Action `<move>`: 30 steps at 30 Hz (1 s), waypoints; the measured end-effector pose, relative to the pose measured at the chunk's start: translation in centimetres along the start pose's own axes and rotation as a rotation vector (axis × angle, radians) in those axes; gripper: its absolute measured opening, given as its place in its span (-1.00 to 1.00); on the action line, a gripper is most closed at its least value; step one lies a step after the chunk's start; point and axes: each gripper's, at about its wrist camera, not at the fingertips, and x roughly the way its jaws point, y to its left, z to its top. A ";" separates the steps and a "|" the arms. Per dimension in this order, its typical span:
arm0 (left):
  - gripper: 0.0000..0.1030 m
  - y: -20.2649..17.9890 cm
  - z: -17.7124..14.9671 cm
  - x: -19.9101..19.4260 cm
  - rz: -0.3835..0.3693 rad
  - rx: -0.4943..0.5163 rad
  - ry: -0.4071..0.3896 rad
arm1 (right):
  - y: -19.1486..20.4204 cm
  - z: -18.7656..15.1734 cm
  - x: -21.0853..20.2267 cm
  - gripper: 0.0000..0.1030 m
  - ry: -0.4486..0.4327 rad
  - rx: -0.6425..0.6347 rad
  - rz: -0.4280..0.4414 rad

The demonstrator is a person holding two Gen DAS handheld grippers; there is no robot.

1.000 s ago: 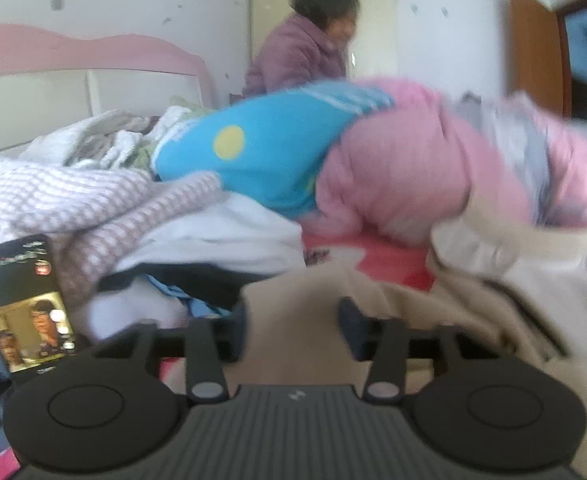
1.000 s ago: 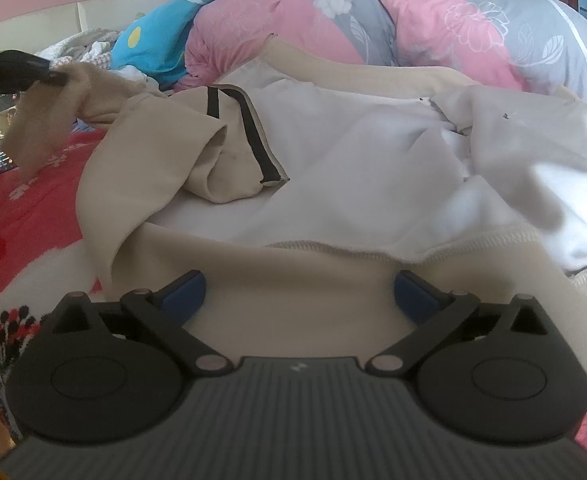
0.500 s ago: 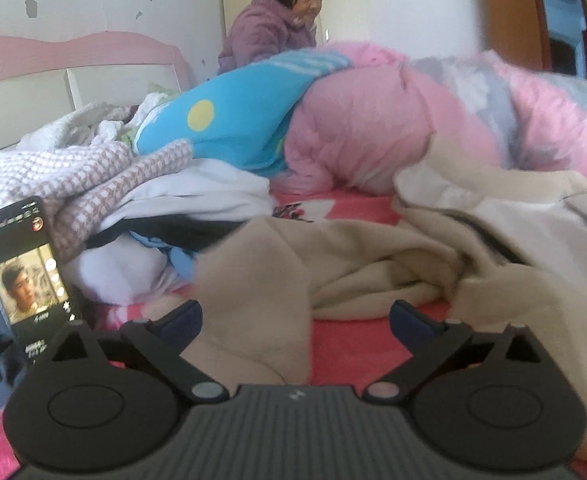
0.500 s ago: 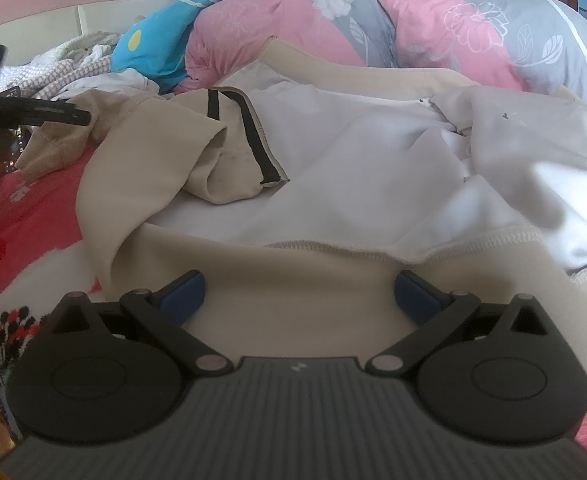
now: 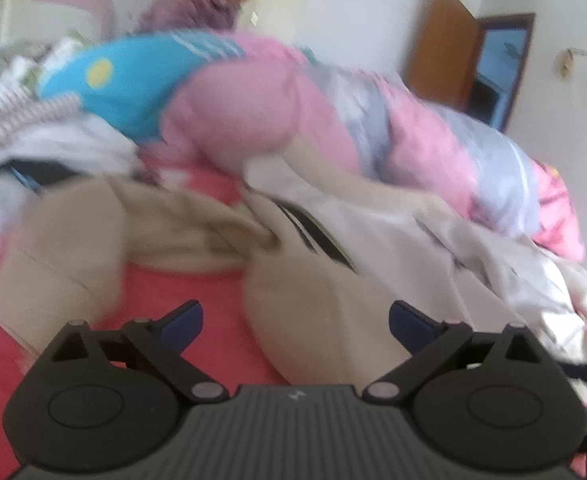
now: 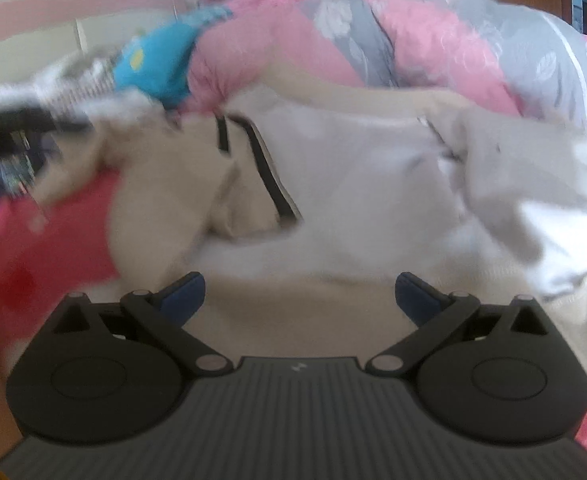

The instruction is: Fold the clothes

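Pink-and-grey quilt banks the far side of a red-sheeted bed, where a beige jacket lies spread open, white lining up, its length running left to right across the right wrist view, black-edged zip slanting toward the camera. Left tongs and right tongs both gape wide, gripping nothing, over the near hem.

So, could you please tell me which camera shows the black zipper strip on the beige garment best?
The right wrist view: the black zipper strip sits near mid-frame, running the garment's opening, only mildly blurred. The left wrist view shows the strip obliquely, shorter and more smeared by motion.
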 end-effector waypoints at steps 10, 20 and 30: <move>0.63 -0.9 -3.6 3.0 -0.082 0.018 0.126 | -2.1 4.0 7.0 0.75 0.134 0.440 0.232; 0.60 -1.0 -5.7 3.2 -0.092 0.056 0.156 | -5.2 3.1 13.8 -0.11 0.191 0.784 0.219; 0.54 2.2 -6.0 -0.2 -0.182 -0.083 0.104 | 0.1 10.0 11.4 -0.87 -0.013 0.593 0.464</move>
